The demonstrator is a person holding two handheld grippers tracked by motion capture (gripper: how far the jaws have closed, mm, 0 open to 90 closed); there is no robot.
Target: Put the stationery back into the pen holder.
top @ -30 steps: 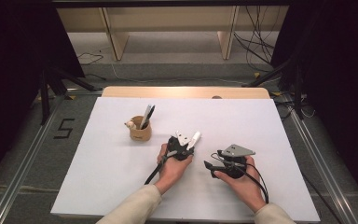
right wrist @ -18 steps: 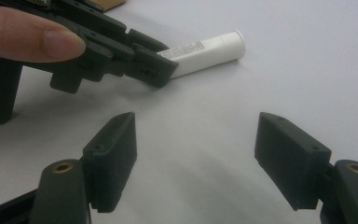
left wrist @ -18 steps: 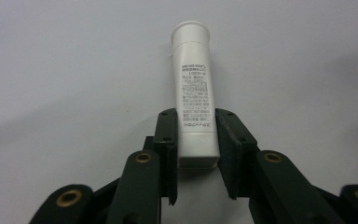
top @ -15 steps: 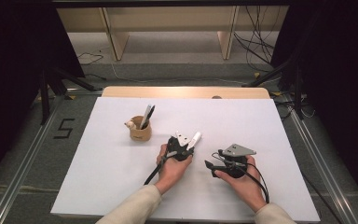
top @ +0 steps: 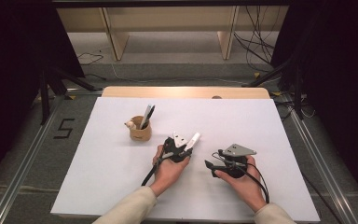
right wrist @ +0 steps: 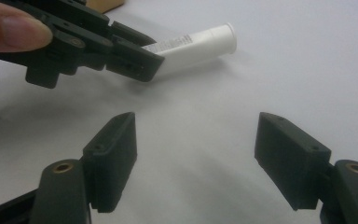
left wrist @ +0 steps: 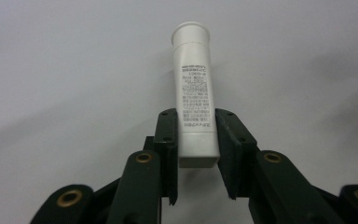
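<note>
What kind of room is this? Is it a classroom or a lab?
Most likely a lab or recording workspace, not a classroom. A white table stands between dark curtains, loose cables run across the floor behind it, and a number 5 is marked on the floor beside the table.

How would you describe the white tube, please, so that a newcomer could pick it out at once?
Start at the white table and find the left tongs near its middle, right of the brown cup of pens. The white tube is pinched by its flat end there, its round cap pointing away. It alone carries fine printed text.
</note>
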